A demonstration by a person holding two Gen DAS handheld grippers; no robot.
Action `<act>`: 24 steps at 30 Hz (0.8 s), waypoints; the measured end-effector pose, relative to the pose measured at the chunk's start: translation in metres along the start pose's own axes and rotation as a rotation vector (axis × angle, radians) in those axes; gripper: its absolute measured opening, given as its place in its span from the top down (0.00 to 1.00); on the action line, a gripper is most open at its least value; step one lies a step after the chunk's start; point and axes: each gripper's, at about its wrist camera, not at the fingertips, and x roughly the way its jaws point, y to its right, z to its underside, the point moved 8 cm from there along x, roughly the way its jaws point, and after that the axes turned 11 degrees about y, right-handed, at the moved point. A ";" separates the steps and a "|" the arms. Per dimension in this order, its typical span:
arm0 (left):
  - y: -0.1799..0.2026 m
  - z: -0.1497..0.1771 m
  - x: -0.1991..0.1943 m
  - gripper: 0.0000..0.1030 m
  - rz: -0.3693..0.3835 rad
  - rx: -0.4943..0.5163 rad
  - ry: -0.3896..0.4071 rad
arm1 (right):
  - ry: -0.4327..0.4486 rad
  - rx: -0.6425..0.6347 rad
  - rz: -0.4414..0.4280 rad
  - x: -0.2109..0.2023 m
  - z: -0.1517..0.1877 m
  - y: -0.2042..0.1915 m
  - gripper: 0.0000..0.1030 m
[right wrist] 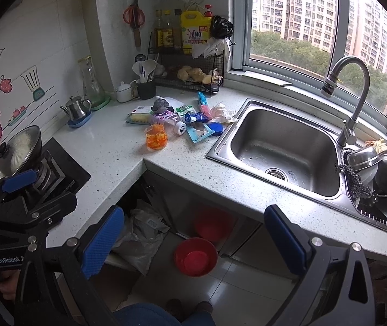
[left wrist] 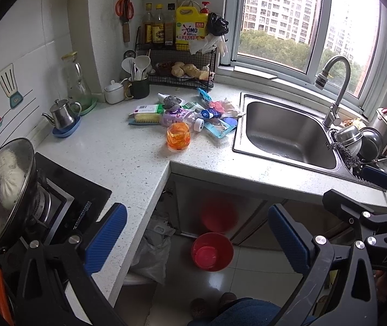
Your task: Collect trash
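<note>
A pile of trash (left wrist: 190, 114) lies on the white counter left of the sink: an orange plastic cup (left wrist: 178, 136), a pale bottle (left wrist: 180, 116), wrappers and crumpled tissue. The pile also shows in the right wrist view (right wrist: 182, 121), with the orange cup (right wrist: 156, 137) at its front. A red bin (left wrist: 212, 251) stands on the floor below the counter, also in the right wrist view (right wrist: 195, 256). My left gripper (left wrist: 197, 240) is open and empty, held in front of the counter corner. My right gripper (right wrist: 193, 244) is open and empty beside it.
A steel sink (left wrist: 288, 133) with a tall tap (left wrist: 334, 89) sits right of the trash. A lidded pan (left wrist: 3, 190) stands on the stove at left. A kettle (left wrist: 63, 115), a utensil cup (left wrist: 139, 85) and a wire rack (left wrist: 182, 65) line the back. Bowls (left wrist: 356, 141) stack right of the sink.
</note>
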 end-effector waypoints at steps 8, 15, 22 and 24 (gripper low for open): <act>0.006 -0.003 0.008 0.00 -0.009 -0.005 -0.012 | -0.009 0.004 -0.013 0.006 -0.002 0.008 0.00; 0.015 -0.009 0.018 0.00 -0.022 -0.005 -0.018 | -0.023 0.004 -0.033 0.015 -0.006 0.017 0.00; 0.025 -0.019 0.031 0.00 -0.025 -0.031 -0.026 | -0.034 0.002 -0.064 0.024 -0.013 0.029 0.00; 0.028 -0.021 0.036 0.00 -0.049 -0.012 -0.025 | -0.027 -0.004 -0.072 0.028 -0.018 0.030 0.00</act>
